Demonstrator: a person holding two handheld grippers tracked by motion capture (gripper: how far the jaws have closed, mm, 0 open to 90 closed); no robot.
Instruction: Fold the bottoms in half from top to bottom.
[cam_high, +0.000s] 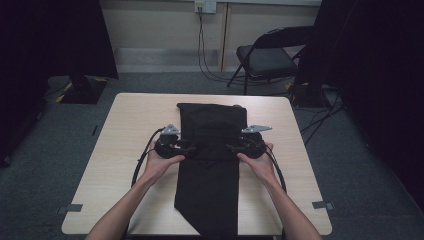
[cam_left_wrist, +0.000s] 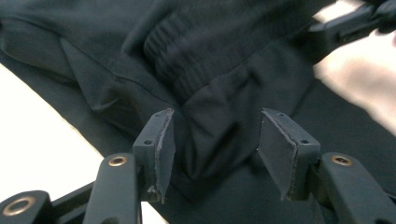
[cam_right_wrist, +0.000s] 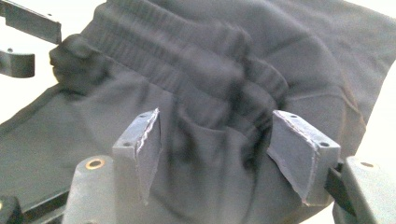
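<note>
A black garment (cam_high: 210, 192) with a ribbed band (cam_left_wrist: 196, 51) lies lengthwise down the middle of the light wooden table (cam_high: 125, 150), its far part folded over. My left gripper (cam_high: 187, 148) is at the fold's left edge and my right gripper (cam_high: 232, 147) at its right edge, facing each other. In the left gripper view the left gripper (cam_left_wrist: 215, 128) has its jaws apart with a loose fold of cloth between the pads. In the right gripper view the right gripper (cam_right_wrist: 215, 126) stands wide over the bunched ribbed band (cam_right_wrist: 196, 70), its pads clear of the cloth.
Beyond the table's far right corner stands a black folding chair (cam_high: 267, 57). Cables (cam_high: 202, 50) hang from a wall socket. A dark stand base (cam_high: 82, 87) sits on the floor at the far left. Bare tabletop lies on both sides of the garment.
</note>
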